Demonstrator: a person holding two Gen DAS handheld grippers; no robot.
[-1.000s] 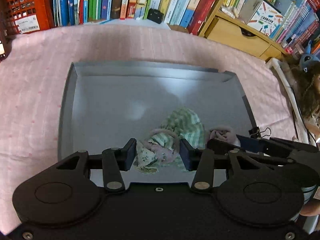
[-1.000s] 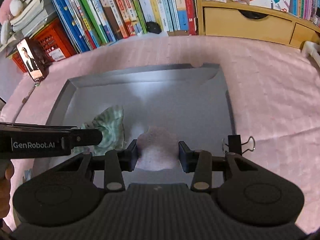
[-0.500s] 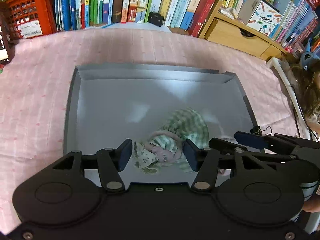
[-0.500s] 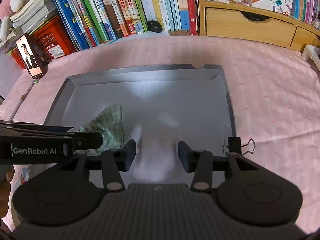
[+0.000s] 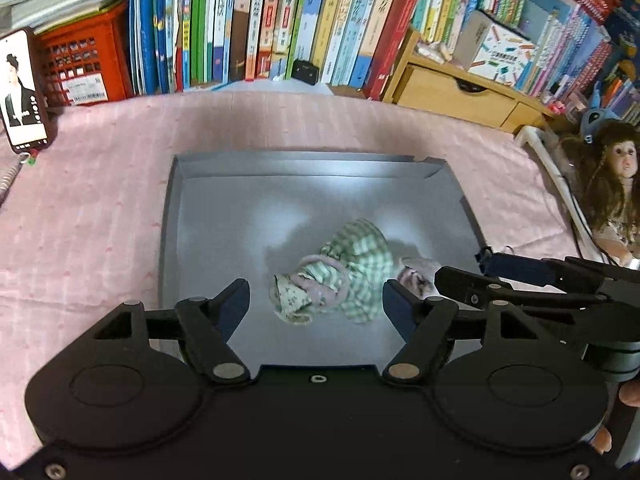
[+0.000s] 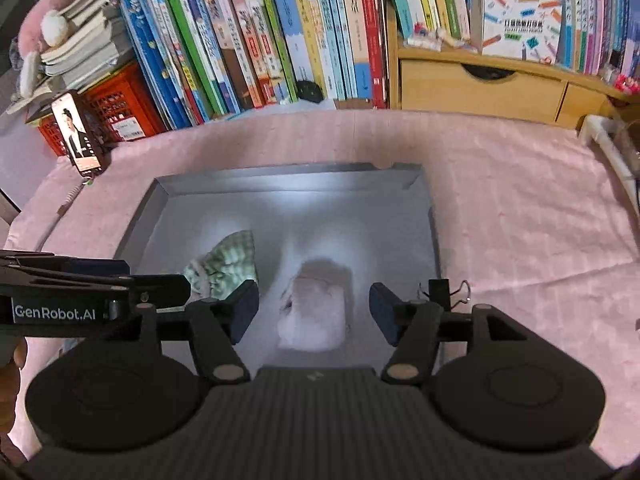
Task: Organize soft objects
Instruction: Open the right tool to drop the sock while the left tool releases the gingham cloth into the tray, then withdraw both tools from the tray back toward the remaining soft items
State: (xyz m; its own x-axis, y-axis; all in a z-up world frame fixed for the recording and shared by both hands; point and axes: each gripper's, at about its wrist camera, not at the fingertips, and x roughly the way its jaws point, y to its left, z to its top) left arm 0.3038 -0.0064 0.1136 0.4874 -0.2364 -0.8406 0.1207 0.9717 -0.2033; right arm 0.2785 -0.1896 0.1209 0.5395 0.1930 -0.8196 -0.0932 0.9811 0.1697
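A grey tray lies on the pink cloth. Inside it rests a green checked doll garment with pink trim. Beside that, to the right, lies a folded pale pink cloth. My left gripper hovers above the green garment, jaws opening, pads clear of it. My right gripper hovers above the pink cloth, jaws opening too, nothing pressed between the pads. Each gripper's fingers reach into the other's view from the side.
Books line the back edge, with a red crate and a propped phone at left. A wooden drawer unit stands at back right. A doll sits beside the bed at right. A binder clip grips the tray's right rim.
Both grippers have opened and risen. The green garment and the pink cloth, earlier between the pads, now lie free on the tray.
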